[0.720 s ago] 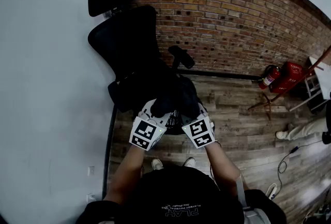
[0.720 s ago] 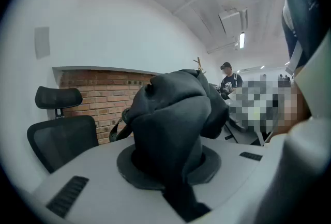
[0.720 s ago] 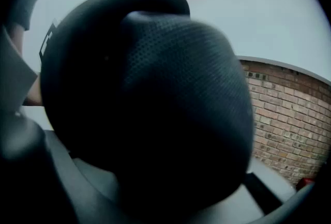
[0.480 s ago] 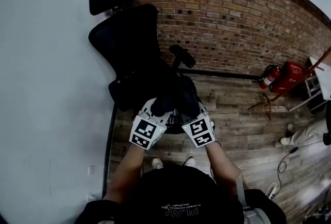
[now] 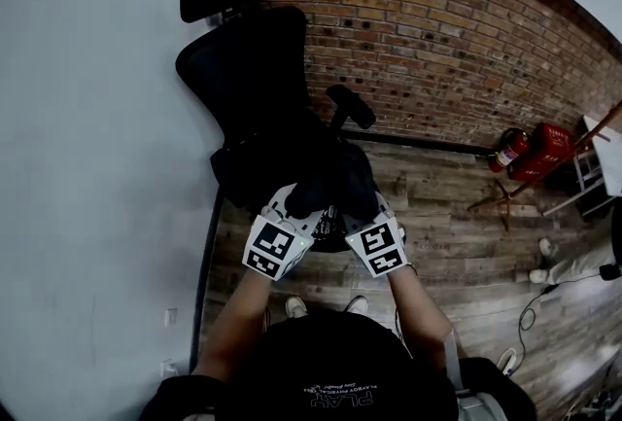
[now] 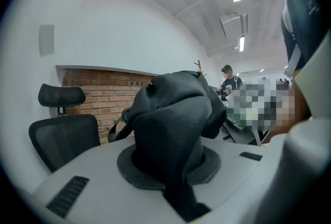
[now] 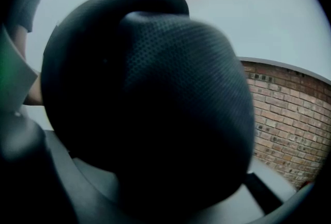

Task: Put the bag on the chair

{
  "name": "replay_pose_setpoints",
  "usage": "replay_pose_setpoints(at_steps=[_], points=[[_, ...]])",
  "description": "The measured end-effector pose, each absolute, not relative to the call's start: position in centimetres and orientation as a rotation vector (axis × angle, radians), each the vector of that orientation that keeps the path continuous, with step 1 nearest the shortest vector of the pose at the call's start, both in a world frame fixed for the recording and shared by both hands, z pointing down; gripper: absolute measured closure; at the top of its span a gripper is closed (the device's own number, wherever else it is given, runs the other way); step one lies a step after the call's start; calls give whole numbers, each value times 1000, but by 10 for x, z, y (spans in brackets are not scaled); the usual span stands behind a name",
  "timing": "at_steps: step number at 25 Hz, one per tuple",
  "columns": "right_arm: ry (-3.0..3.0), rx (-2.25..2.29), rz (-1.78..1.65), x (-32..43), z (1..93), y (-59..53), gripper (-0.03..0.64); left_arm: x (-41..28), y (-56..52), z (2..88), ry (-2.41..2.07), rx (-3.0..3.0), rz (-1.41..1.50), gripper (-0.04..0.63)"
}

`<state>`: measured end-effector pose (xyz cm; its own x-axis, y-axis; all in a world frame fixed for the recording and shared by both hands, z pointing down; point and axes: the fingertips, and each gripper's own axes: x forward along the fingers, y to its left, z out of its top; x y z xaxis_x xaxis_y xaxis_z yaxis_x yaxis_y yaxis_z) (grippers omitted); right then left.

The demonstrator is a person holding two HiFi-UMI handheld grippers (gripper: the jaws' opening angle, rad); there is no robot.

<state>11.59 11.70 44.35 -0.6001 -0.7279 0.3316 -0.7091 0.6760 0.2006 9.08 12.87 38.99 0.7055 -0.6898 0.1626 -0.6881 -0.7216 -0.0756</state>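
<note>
A black office chair (image 5: 255, 84) with a headrest stands against the white wall, its seat hidden under a black bag (image 5: 330, 184). The bag hangs over the seat between both grippers. My left gripper (image 5: 290, 208) is shut on a bunch of the bag's dark fabric (image 6: 173, 119), which rises from between its jaws; the chair's back (image 6: 64, 137) shows to the left there. My right gripper (image 5: 373, 212) is shut on the bag too. In the right gripper view a padded mesh part of the bag (image 7: 155, 104) fills nearly the whole picture and hides the jaws.
A brick wall (image 5: 437, 40) runs behind the chair and a white wall (image 5: 97, 166) is at the left. Red fire extinguishers (image 5: 509, 147) and a wooden stand (image 5: 505, 191) are on the plank floor at the right. A person's legs (image 5: 573, 259) and a cable (image 5: 530, 317) are further right.
Both grippers keep their hold on the bag at about the same spot over the seat. The chair shows slightly further right in the head view.
</note>
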Motion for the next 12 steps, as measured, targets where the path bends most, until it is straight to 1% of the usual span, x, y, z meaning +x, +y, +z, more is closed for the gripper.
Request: replay_pose_setpoints(at_steps=[12], points=[[-2532, 1121, -50, 63, 441, 121, 578, 35, 129, 390, 1149, -2899, -274, 528]])
